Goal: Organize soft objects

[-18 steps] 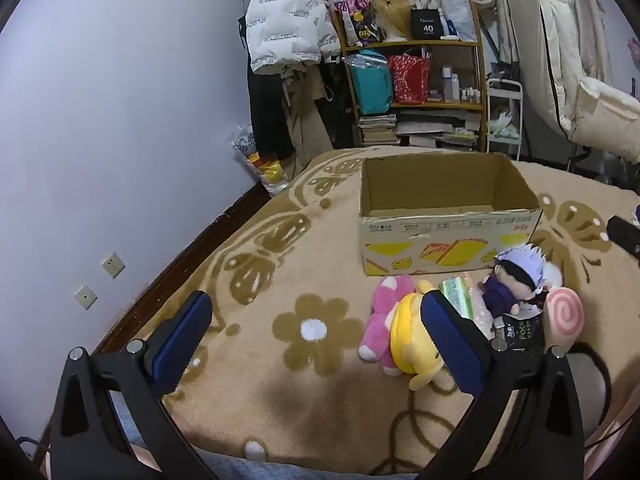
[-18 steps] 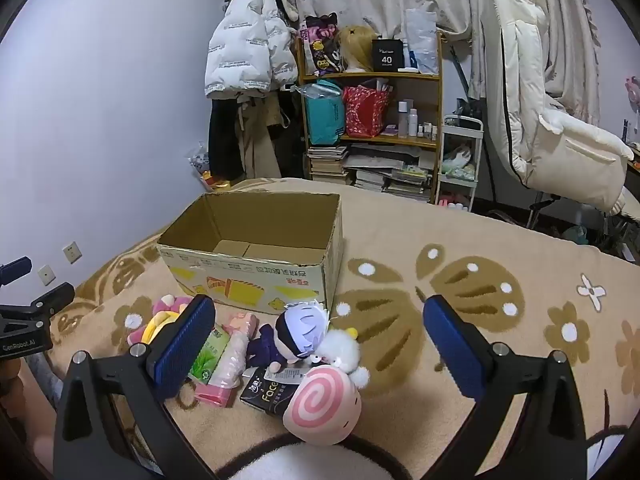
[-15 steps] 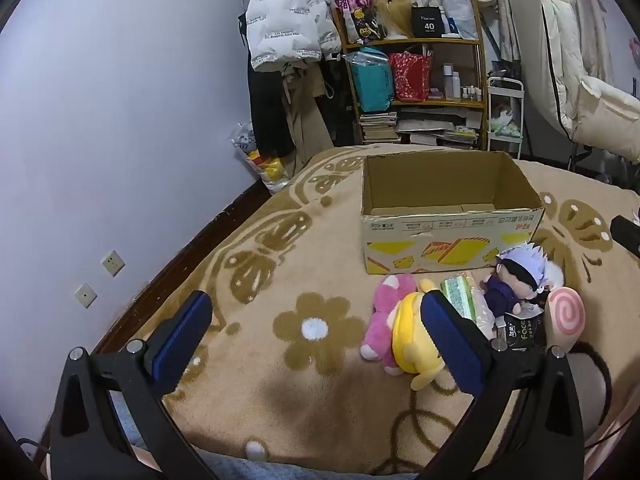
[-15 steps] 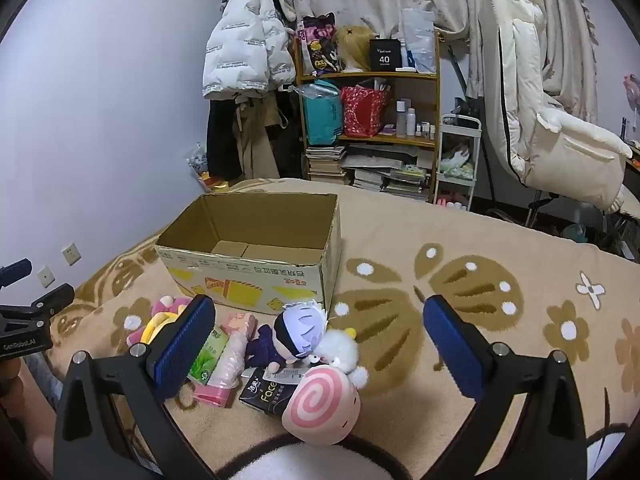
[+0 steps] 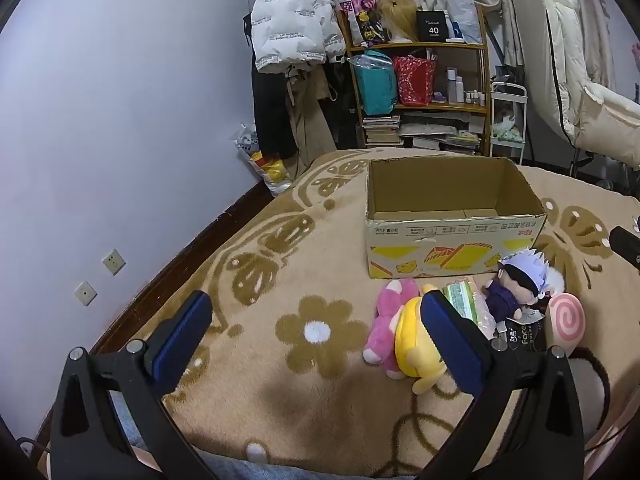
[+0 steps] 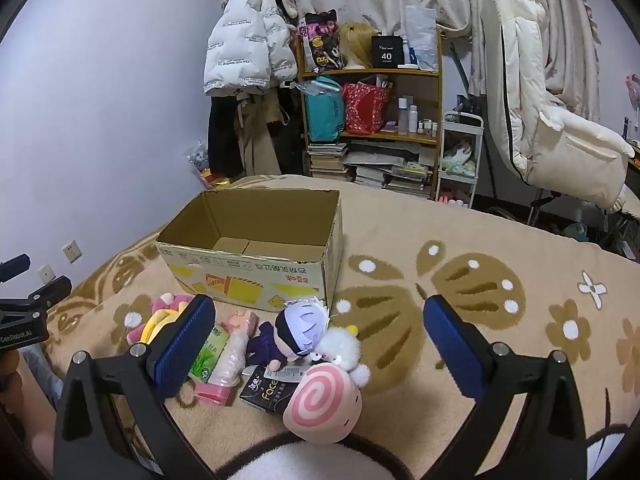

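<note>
Left gripper (image 5: pixel 316 338) and right gripper (image 6: pixel 320 344): black triangular frames, silver screws, ribbed blue pads (image 6: pixel 184 346).
</note>
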`<state>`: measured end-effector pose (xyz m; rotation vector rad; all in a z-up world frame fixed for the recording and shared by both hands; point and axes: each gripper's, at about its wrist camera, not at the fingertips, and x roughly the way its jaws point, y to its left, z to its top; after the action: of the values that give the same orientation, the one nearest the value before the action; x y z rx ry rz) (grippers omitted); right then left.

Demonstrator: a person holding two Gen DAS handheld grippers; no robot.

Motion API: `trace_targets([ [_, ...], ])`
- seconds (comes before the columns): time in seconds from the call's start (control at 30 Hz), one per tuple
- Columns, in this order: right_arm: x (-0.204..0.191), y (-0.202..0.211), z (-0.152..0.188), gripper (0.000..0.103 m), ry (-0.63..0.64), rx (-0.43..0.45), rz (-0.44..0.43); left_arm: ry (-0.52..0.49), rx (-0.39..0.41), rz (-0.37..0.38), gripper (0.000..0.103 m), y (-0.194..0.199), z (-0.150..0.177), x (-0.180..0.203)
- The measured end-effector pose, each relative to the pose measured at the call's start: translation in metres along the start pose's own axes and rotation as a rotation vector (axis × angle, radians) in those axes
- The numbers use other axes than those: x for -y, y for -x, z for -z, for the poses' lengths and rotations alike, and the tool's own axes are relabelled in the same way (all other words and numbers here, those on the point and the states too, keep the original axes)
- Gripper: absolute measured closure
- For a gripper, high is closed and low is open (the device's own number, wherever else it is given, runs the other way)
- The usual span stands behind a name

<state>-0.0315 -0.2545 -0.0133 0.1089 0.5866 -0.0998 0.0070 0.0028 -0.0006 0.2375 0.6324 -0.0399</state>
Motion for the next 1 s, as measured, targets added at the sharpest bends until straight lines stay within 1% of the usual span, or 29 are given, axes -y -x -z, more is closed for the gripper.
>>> trace_targets([
  [0.87,-0.0039,-0.0053,0.0013,0.0,0.011,-0.017,-0.004,0.001,0.004,0.011,0.0,0.0033,0.0014,0.0015],
  [1.0,-0.0033,-0.0029,0.0011,0.0,0.01,0.0,0.008,0.001,0.004,0.008,0.0,0.004,0.0019,0.0022],
])
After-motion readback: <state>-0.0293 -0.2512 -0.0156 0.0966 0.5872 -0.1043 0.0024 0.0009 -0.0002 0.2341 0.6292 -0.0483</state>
